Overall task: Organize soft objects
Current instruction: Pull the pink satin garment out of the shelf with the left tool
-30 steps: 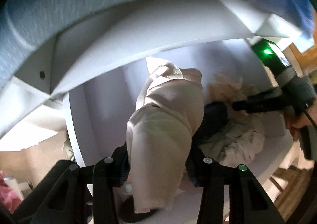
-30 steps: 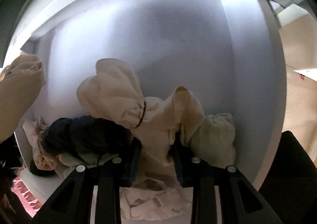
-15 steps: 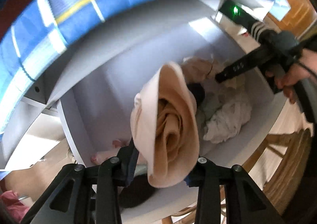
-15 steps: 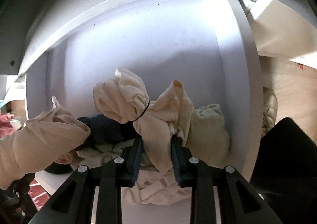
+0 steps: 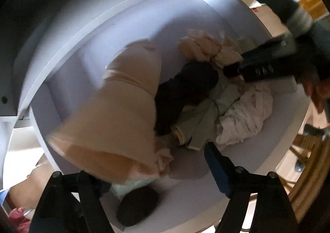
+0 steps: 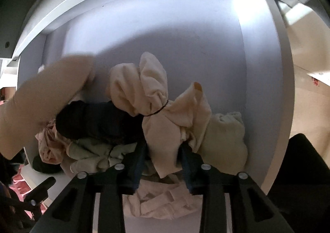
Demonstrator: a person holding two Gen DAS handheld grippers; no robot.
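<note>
No readable text, label, brand or number anywhere. Small pale marks on black gripper body (image 5: 264, 71) in left wrist view, too blurred to read.

Both fisheye views look down steeply, from close above, into the same white cubby compartment (image 5: 86, 80) (image 6: 185, 43) of soft clothes. The left wrist view hangs over its left part and catches the right gripper (image 5: 233, 71) at far right. The right wrist view faces the back wall. Both share the dark navy bundle (image 5: 185, 90) (image 6: 97, 121).
</note>
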